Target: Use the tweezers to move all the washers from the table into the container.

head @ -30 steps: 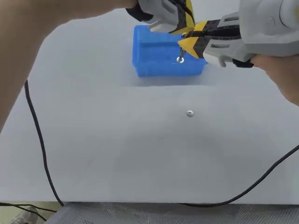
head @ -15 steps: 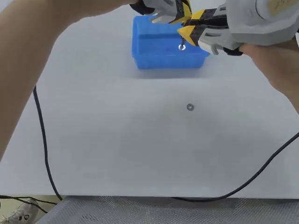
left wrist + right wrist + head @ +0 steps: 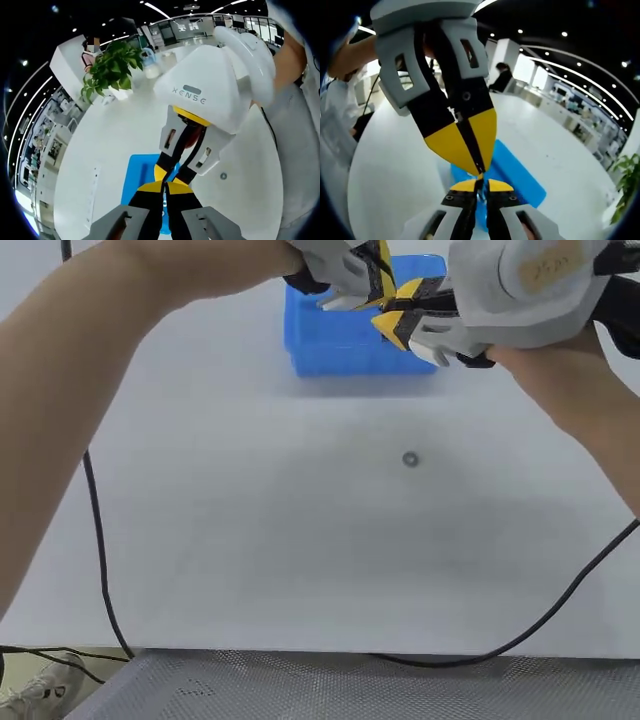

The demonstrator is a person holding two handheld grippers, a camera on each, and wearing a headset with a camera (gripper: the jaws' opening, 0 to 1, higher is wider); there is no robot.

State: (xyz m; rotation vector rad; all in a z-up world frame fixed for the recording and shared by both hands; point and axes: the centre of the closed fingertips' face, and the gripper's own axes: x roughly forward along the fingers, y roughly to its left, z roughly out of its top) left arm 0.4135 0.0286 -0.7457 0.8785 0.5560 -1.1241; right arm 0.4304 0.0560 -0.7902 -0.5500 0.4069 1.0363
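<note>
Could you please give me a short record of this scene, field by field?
container: blue, at the far side of the table
washer: one, on the table, nearer the person than the container
left tool: jaws closed, over the container
right tool: jaws closed, tips meeting the left tool's
cables: black, trailing across the table

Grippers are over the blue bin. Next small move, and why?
Probably release straight down into the blue container: right gripper and left gripper meet tip to tip above it. One washer lies on the table; whether another is held, I can't tell.
</note>
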